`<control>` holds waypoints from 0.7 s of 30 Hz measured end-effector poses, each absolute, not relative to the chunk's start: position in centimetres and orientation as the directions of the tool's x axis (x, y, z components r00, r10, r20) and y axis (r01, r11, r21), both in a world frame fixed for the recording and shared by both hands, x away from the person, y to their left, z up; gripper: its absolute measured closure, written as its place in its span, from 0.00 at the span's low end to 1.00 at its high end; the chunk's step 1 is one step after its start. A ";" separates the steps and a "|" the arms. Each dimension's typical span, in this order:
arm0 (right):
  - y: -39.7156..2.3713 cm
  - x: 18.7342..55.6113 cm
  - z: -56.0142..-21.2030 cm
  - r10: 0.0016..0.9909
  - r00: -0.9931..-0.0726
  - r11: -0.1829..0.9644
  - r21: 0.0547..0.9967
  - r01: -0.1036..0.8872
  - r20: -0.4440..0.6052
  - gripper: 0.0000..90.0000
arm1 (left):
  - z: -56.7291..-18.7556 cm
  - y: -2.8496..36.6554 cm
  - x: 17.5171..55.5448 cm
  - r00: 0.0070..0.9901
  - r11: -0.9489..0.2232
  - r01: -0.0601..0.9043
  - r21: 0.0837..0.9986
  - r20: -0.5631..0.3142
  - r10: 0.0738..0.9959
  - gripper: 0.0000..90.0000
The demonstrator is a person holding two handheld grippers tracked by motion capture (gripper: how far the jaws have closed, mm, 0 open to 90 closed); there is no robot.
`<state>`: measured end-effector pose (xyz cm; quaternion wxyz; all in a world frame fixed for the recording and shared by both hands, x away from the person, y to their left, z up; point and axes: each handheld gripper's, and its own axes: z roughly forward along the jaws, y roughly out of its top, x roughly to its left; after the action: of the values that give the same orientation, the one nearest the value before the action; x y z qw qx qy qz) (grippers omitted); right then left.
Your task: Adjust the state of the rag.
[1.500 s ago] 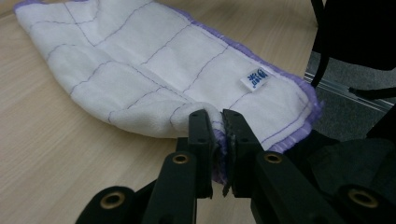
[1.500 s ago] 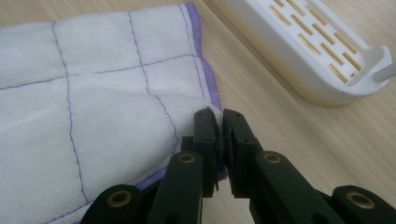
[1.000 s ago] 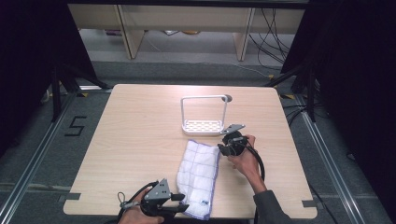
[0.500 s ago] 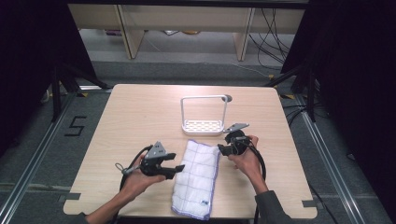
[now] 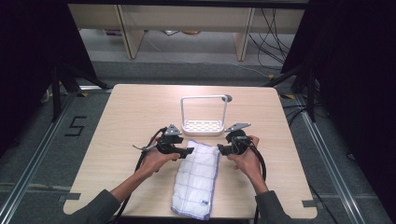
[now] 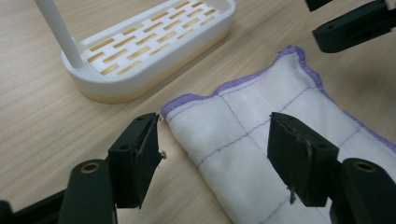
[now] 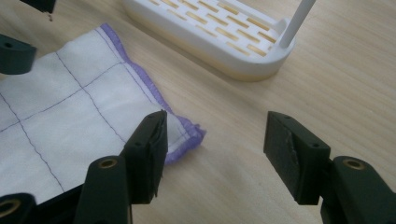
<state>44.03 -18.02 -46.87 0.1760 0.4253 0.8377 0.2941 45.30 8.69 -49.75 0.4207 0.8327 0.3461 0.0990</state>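
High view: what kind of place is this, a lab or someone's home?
Most likely a lab or recording bay, not a home. The wooden table stands alone on a grey floor with a taped "5" mark, loose cables trail behind it, and dark curtains close off the sides.

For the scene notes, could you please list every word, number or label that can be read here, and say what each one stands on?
"5": a dark numeral marked on the grey floor, left of the table.
A small dark label on the near end of the folded cloth: too small to read.
Nothing readable on the white rack, nor on the left gripper or right gripper.
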 end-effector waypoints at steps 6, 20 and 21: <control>-18.0 44.1 -47.0 0.821 -0.570 0.457 0.633 0.624 -0.031 0.44 | -50.5 8.5 46.5 0.727 -0.397 0.515 0.760 -0.141 0.672 0.37; -17.5 44.6 -47.6 0.817 -0.576 0.459 0.633 0.624 -0.025 0.43 | -51.3 7.6 47.6 0.720 -0.392 0.525 0.756 -0.149 0.678 0.34; -17.4 44.6 -47.7 0.817 -0.577 0.458 0.628 0.629 -0.018 0.43 | -51.4 7.4 47.6 0.717 -0.386 0.526 0.758 -0.151 0.680 0.34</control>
<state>44.60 -17.36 -47.68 0.1607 0.4311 0.8386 0.2917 47.62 7.43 -51.36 0.4171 0.8274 0.3644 0.0927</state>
